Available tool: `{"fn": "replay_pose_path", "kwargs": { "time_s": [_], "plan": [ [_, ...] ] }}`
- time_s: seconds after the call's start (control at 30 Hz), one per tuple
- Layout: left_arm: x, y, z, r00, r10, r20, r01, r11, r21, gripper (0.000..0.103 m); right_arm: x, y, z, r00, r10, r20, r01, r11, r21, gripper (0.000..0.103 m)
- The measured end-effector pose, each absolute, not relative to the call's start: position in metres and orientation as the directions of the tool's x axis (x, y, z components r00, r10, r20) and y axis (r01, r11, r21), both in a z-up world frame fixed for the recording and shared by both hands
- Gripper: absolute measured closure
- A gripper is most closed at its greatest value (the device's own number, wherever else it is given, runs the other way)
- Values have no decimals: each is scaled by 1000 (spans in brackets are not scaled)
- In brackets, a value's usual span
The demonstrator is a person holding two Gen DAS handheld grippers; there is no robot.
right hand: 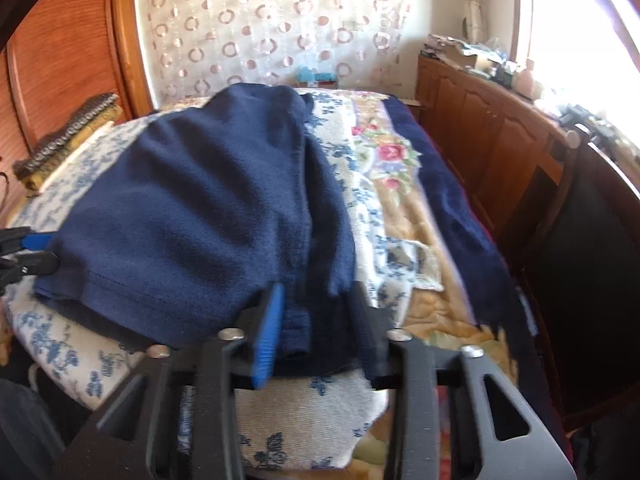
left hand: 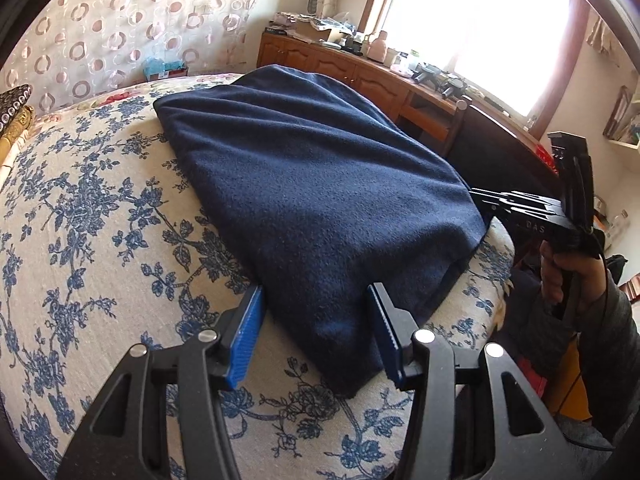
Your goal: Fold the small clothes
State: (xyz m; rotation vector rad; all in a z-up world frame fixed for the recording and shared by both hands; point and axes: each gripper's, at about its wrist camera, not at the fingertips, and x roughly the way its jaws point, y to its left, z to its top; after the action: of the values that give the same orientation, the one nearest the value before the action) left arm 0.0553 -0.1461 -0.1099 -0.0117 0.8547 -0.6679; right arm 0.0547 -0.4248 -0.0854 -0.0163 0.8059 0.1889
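A navy blue fleece garment (left hand: 316, 184) lies folded on a blue-flowered cloth (left hand: 100, 216) on the bed. My left gripper (left hand: 316, 300) is open, its blue pads on either side of the garment's near corner. The right gripper (left hand: 532, 208) shows at the garment's right edge, held by a hand. In the right wrist view the garment (right hand: 192, 208) lies ahead, and my right gripper (right hand: 316, 300) is open with a fold of its hem between the jaws. The left gripper's tips (right hand: 36, 248) show at the garment's left edge.
A wooden cabinet (left hand: 344, 68) with clutter on top stands under the window at the right. A rose-patterned quilt (right hand: 396, 160) and a dark blanket (right hand: 452, 200) lie right of the cloth. A lace curtain (right hand: 272, 28) hangs behind. Stacked cushions (right hand: 68, 132) sit at the left.
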Motion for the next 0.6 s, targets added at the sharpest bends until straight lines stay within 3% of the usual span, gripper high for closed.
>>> {"fn": "replay_pose_path", "kwargs": {
  "time_s": [0.13,0.2,0.6],
  "plan": [
    [55,-147,-110,471,-536,-701,541,803,-250,77,53,-426,-83,675,209,-708,-198,975,98,98],
    [55,-146,-109,481,-529,-699,543,806,-237,92,49,-424,-79,683,231,-693,-215,970,112,99],
    [53,-102,-37,597,-556,-578,554,807,-204,95,27,-399,-12,765,298,-570,-290,951,107,100]
  ]
}}
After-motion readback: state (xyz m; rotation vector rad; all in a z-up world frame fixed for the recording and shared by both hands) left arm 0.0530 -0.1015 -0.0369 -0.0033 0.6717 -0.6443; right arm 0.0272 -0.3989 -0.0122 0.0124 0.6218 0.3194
